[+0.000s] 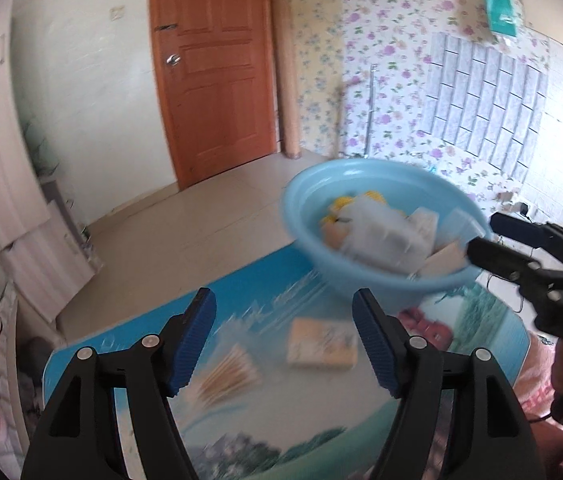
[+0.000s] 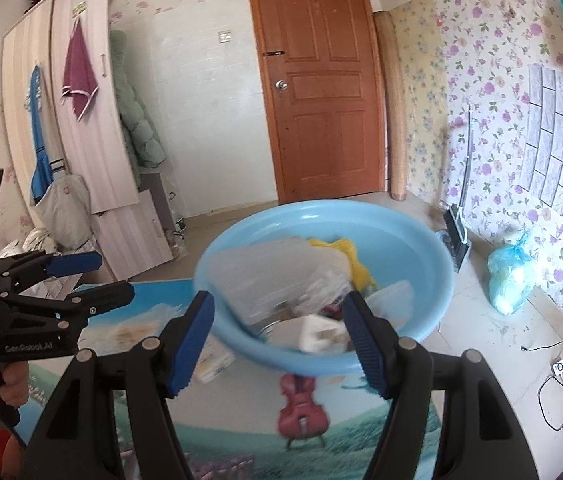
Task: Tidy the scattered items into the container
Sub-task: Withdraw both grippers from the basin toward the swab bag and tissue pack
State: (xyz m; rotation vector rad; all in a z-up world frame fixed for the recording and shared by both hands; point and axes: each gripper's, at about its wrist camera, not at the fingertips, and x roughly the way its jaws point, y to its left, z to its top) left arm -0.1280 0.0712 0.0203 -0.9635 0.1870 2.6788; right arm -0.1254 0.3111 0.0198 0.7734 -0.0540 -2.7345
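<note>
Basin: far right on worktop, half filled.
Left gripper: fingers apart, empty.
Right gripper: fingers apart, empty.
Left out: sticks, packet.
Risk: loose sticks scattering if pinched unevenly.

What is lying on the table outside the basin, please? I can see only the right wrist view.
Observer: A fanned bundle of sticks lies on the table, between the open left gripper's fingers.
Operator: Is anything else there?
Observer: A pale packet lies flat to the right of the sticks, clear of the basin.
Operator: How does my gripper sit from the side?
Observer: The right gripper is at the basin's rim, with one fingertip reaching over it.
</note>
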